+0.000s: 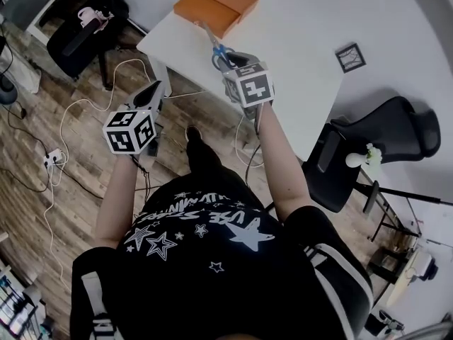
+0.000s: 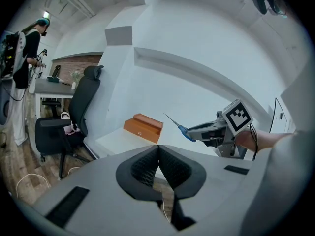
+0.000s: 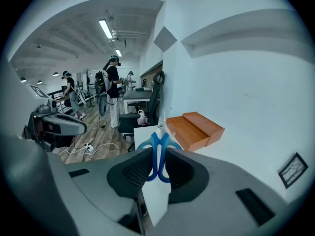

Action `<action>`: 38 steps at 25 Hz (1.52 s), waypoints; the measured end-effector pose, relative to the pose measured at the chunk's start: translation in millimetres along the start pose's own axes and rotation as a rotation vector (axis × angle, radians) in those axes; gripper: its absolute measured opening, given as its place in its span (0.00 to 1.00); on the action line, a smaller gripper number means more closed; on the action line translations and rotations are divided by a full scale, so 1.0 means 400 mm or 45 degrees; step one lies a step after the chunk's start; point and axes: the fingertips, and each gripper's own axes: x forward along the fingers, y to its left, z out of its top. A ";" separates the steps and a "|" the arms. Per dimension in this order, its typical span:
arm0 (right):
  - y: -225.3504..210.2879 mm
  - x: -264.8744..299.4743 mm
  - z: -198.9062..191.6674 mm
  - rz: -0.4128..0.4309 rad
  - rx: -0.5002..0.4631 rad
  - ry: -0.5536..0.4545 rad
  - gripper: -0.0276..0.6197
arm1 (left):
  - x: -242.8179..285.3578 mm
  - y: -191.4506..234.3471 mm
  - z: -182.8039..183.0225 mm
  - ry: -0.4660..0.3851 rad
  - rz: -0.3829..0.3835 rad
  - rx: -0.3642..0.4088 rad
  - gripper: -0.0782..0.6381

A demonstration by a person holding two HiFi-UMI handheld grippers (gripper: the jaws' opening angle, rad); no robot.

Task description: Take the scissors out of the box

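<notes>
Black star-printed shirt (image 1: 212,239) sits closest; at left, the left tool (image 2: 158,150) is closed on nothing. Rightward, the right tool (image 3: 158,163) clamps the blue handles of the scissors (image 1: 221,54), held clear of the orange box (image 1: 216,4) above the desk (image 1: 304,55). Light, stiff and probably slick along the blades, they seem best gripped there.

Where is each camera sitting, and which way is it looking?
Head view: on the person's head, looking down at their shirt, left gripper, right gripper, table.
Left gripper view: on that gripper, along its shut jaws toward the box.
Right gripper view: on that gripper, along jaws clamping the scissors.
Shared: all three show the box.
</notes>
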 end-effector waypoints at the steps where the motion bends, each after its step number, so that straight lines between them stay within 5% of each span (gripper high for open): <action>1: 0.009 -0.016 -0.011 -0.002 0.012 -0.002 0.20 | -0.015 -0.009 -0.007 -0.002 -0.002 0.004 0.13; 21: 0.226 -0.288 -0.193 -0.051 0.086 -0.040 0.20 | -0.276 -0.144 -0.134 -0.024 -0.056 0.033 0.13; 38: 0.272 -0.351 -0.313 -0.049 0.105 0.001 0.20 | -0.324 -0.207 -0.197 0.015 -0.083 0.056 0.13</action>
